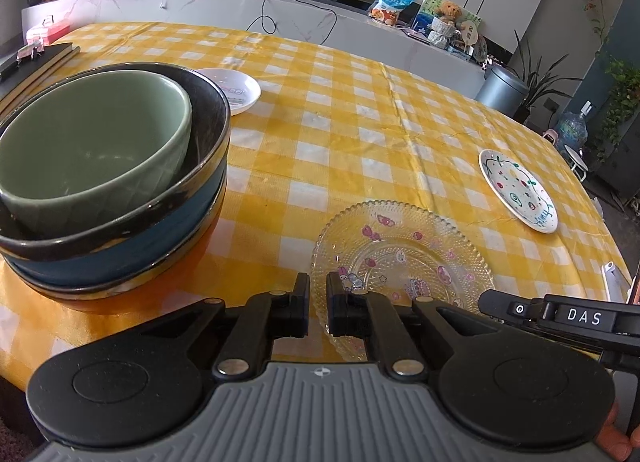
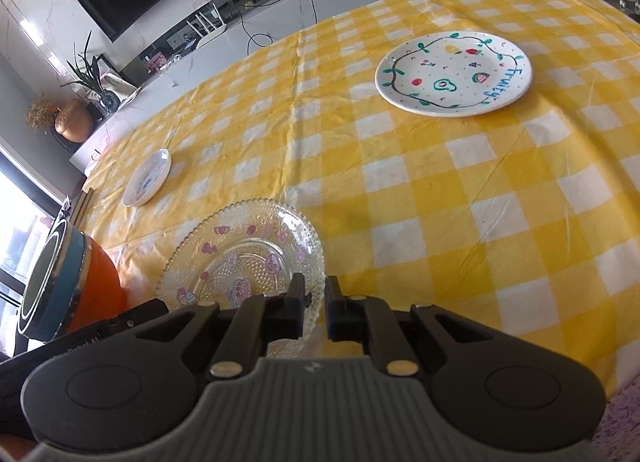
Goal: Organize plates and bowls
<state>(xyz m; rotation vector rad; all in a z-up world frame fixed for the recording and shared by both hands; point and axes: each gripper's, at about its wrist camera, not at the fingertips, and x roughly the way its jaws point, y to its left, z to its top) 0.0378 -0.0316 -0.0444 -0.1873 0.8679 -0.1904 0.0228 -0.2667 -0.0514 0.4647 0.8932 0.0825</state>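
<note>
Left wrist view: my left gripper [image 1: 318,304] has its jaws drawn nearly together with nothing between them, above the near rim of the glass plate [image 1: 404,258]. To its left, the green bowl [image 1: 92,149] sits nested in the stacked bowls [image 1: 120,258] on the yellow checked tablecloth [image 1: 360,133]. My right gripper [image 2: 316,308] is likewise closed and empty, over the same glass plate's edge. I see the fruit-pattern plate [image 2: 454,73] well apart at right and the small white plate [image 2: 147,177] far left.

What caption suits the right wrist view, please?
Shut right tongs over a clear glass plate, fruit-painted plate beyond.
</note>
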